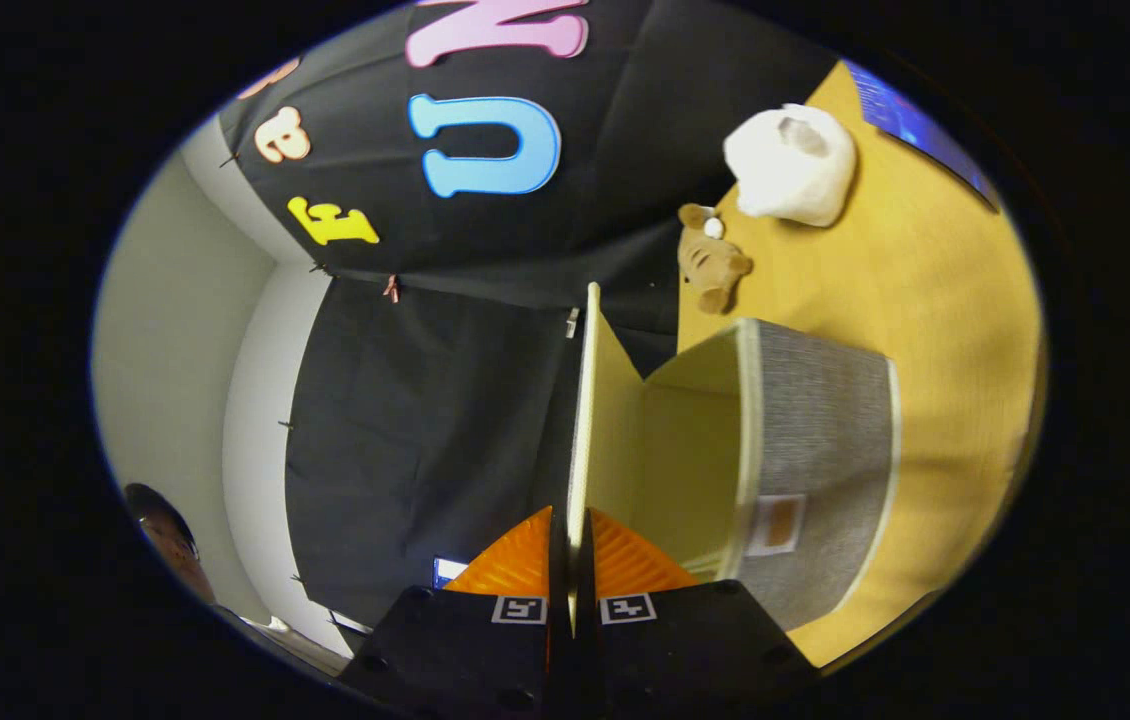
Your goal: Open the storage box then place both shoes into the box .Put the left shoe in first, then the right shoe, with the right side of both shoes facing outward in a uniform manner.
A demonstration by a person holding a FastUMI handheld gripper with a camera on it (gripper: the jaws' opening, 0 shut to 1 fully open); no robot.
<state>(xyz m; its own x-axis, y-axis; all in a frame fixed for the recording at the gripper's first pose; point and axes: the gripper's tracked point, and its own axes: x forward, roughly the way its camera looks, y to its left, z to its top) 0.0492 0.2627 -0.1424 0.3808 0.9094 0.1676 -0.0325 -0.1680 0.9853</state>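
While raised, lid (597,420) edge btw tongs (570,555)

one gripper (570,545), its two fingers pressed on either side of one thin pale lid (593,410), which runs edge-on straight ahead from between them. one storage box (805,450), grey fabric outside and pale yellow inside, sits just ahead and to one side of the fingers, joined to that lid. one label patch (777,524) on the box's grey wall. beyond the box, on one yellow wooden surface (935,300), one small brown plush toy (710,262) and, farther still, one white bundle (791,165). one person's head (165,540), well off to the other side of the fingers.
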